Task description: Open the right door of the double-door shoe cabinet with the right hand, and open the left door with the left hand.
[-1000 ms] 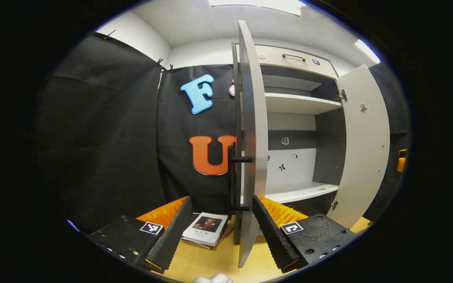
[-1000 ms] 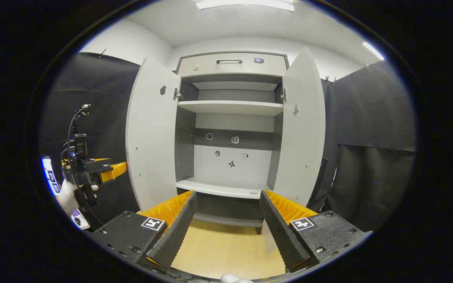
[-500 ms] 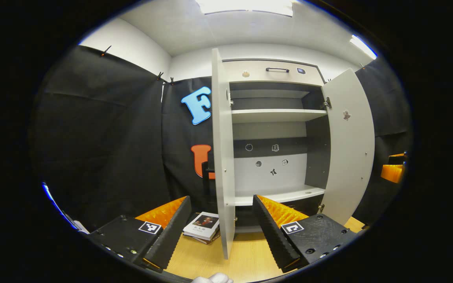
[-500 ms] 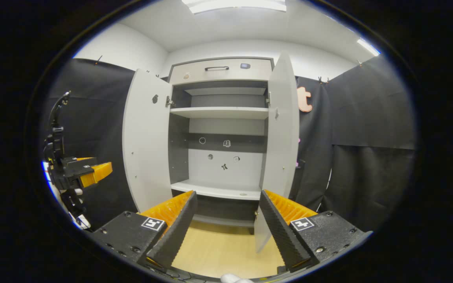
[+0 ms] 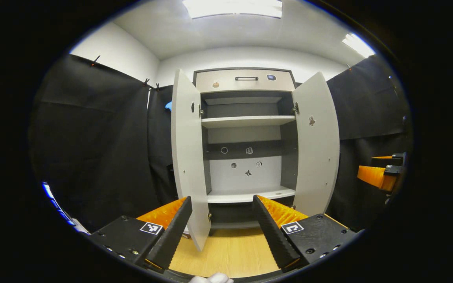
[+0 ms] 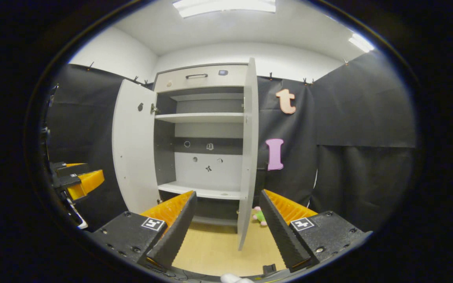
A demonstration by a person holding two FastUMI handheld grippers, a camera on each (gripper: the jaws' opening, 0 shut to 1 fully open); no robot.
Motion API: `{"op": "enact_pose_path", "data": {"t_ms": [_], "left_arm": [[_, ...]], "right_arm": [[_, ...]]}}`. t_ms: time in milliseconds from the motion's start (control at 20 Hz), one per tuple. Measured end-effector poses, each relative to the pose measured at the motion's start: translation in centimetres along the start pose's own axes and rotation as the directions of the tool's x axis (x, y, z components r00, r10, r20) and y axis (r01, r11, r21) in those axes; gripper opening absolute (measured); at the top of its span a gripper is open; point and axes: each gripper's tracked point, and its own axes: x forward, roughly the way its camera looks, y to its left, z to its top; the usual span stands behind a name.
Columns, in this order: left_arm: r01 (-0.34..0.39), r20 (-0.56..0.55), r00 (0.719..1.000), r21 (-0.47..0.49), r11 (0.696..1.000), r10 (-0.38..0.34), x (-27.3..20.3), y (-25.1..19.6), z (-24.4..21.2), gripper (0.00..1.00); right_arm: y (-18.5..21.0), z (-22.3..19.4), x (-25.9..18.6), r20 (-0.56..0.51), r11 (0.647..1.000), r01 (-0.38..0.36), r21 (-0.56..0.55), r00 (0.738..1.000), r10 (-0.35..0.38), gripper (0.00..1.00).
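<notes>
Ahead of left claw [image 5: 220, 232]: shoe cabinet [image 5: 246, 141], doors wide.

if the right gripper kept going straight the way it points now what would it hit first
Most likely the front edge of the right door, which stands open between the right gripper fingers' line of sight. Just left of it lies the open cabinet interior; depth is hard to judge.

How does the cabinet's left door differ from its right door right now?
In the right gripper view, the left door shows its broad inner face, while the right door shows nearly edge-on. The left door carries a dark sticker, the right door a paler one. Both are open, pale grey and free of either gripper.
</notes>
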Motion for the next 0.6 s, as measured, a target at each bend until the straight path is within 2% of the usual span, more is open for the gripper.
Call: {"op": "enact_pose_path", "data": {"t_ms": [200,600], "left_arm": [[0.024,0.005,1.000,-0.006,1.000,-0.024,-0.1,-1.4,0.4,0.93],[0.030,0.015,0.999,-0.002,1.000,-0.030,-0.1,-1.9,1.0,0.94]], "right_arm": [[-1.4,0.1,-0.6,0.002,1.000,0.023,0.015,1.000,-0.023,1.00],[-1.5,0.2,-0.4,0.009,0.999,0.029,0.019,1.000,-0.029,1.00]]}}
